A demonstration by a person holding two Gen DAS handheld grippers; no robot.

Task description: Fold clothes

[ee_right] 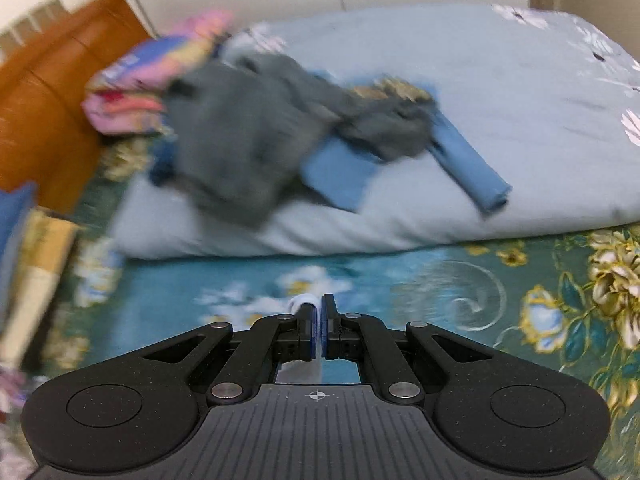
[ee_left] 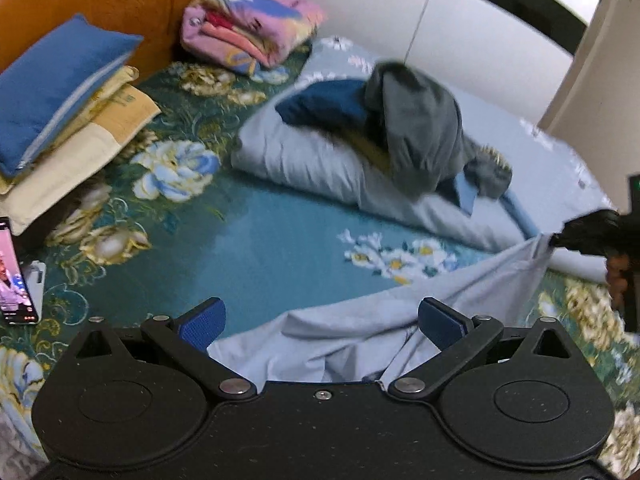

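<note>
A pale blue garment [ee_left: 360,332] lies crumpled on the floral bed sheet [ee_left: 272,240], just in front of my left gripper [ee_left: 320,320], which is open with the cloth between its blue pads. The cloth stretches up to the right, where my right gripper [ee_left: 588,232] holds its edge. In the right wrist view my right gripper [ee_right: 320,316] is shut on a thin white-blue fold of that cloth [ee_right: 302,302]. A pile of clothes, a grey garment [ee_left: 420,128] on top, rests on a pale folded quilt [ee_left: 320,160].
Stacked pillows [ee_left: 60,120] and a phone [ee_left: 14,276] lie at the left by the orange headboard [ee_left: 120,0]. A folded pink blanket [ee_left: 248,28] sits at the back. White wall panels [ee_left: 460,28] stand behind the bed. A blue folded cloth [ee_right: 468,164] lies on the quilt.
</note>
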